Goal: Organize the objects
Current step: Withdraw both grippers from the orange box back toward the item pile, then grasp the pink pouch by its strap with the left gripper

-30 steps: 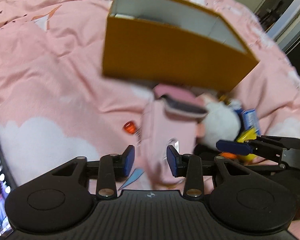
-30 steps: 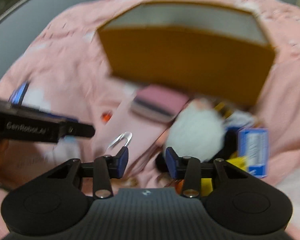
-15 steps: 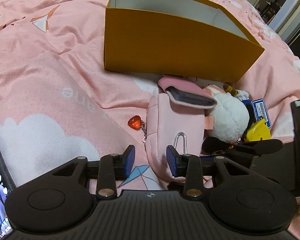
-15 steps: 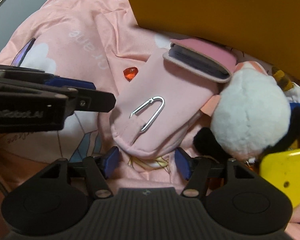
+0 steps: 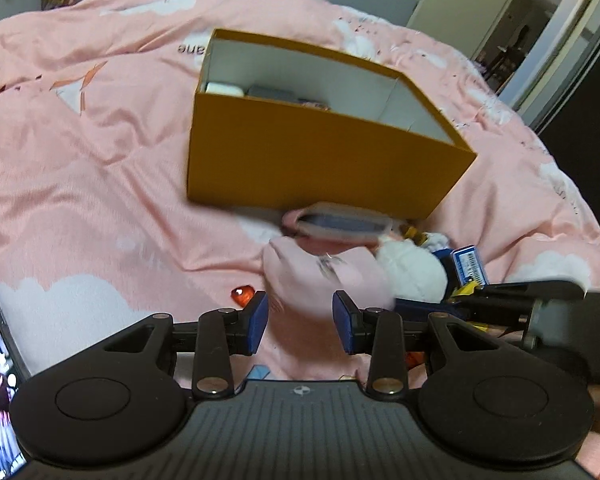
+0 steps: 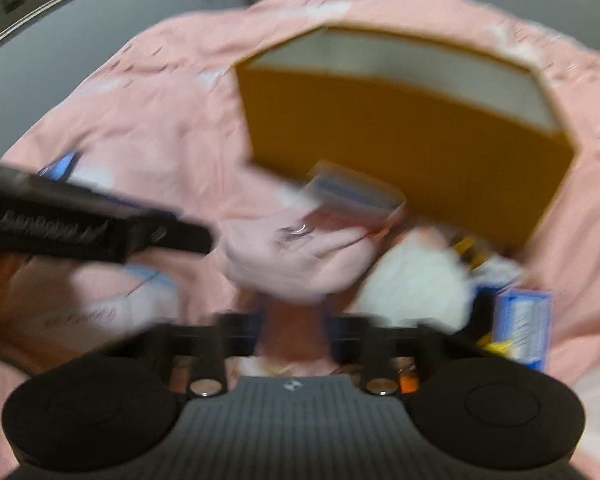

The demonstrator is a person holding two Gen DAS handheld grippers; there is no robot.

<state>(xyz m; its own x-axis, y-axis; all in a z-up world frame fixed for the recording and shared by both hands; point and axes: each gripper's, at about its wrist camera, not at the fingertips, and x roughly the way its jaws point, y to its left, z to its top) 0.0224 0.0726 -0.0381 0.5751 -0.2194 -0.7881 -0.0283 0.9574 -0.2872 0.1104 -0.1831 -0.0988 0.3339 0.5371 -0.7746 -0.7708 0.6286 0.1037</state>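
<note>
The right gripper point(image 6: 292, 336) has just closed on the pink pouch point(image 6: 296, 256), now lifted toward the orange box point(image 6: 404, 148) at twelve o'clock; the left gripper point(image 5: 300, 320) waits half-open, empty.

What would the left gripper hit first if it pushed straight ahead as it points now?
Most likely the pink pouch, lying just beyond the left gripper. The orange box sits farther along; blur makes depth uncertain.

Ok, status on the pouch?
Left gripper open. Right gripper shut on pouch. Box just behind it. Plush against pouch.
</note>
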